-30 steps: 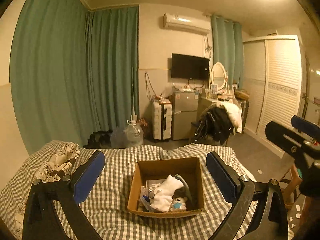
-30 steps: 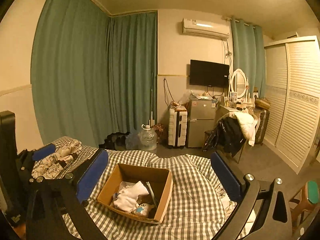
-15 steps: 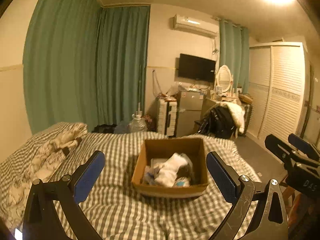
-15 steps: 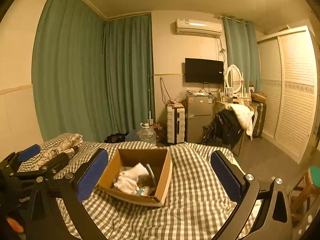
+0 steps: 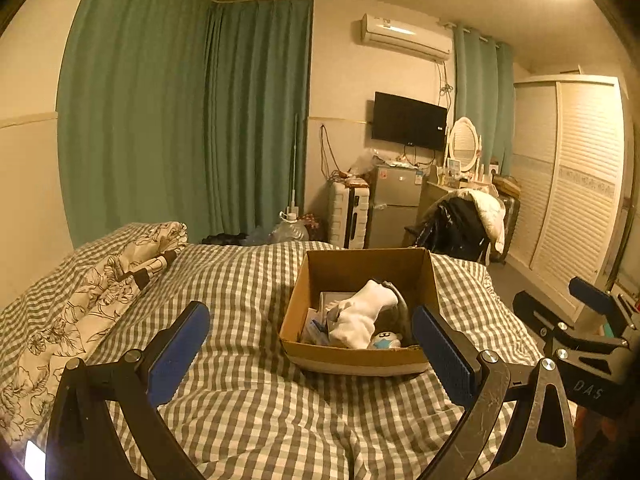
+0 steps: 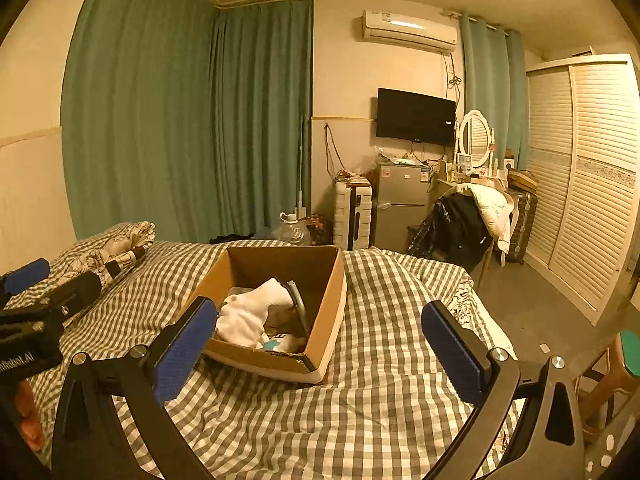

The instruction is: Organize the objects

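Ahead of both grippers, the cardboard box sits on the checked bed, its load within reach.

Seemingly the left gripper is the nearer and squarer to it; the box lies right of centre between its wide-spread, empty fingers. The right gripper, likewise agape and holding nothing, has the box off to its left. Inside, a white sock lies slanting from upper right to lower left, atop smaller items I cannot identify.

A bed covered in gray-and-white gingham is shown; an open cardboard box and a floral quilt are borne on it.
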`<state>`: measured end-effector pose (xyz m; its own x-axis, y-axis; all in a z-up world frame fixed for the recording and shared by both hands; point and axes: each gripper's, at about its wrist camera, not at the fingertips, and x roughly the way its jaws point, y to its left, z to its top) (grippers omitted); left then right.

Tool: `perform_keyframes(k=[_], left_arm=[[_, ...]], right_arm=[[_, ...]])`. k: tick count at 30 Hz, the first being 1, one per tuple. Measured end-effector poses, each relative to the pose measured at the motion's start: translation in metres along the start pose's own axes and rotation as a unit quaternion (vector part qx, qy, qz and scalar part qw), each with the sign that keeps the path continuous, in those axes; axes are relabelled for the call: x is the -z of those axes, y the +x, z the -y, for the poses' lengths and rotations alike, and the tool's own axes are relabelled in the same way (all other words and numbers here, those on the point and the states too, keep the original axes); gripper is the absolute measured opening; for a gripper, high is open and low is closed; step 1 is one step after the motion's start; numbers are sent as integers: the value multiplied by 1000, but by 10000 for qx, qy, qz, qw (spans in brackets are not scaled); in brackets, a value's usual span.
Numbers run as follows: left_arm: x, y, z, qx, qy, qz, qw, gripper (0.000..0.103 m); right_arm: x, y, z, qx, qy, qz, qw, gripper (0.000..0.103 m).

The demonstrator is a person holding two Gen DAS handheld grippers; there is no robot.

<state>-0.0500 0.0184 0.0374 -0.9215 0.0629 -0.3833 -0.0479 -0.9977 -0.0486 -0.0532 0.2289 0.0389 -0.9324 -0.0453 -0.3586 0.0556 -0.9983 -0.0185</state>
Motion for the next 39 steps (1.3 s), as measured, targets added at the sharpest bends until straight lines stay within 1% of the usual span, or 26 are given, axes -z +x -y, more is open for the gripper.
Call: perform_keyframes(k=[20, 35, 39], left_arm=[[1, 0, -3, -86, -51, -105, 9999, 103], [0, -2, -1, -105, 9, -74, 9999, 103], [-1, -2, -4, -101, -93, -72, 9999, 103]], right_arm=[[-5, -5, 0, 53, -24, -19, 10000, 103], [-4, -7, -2, 55, -64, -27, 10000, 103], [-4, -7, -3, 57, -62, -37, 10000, 103]])
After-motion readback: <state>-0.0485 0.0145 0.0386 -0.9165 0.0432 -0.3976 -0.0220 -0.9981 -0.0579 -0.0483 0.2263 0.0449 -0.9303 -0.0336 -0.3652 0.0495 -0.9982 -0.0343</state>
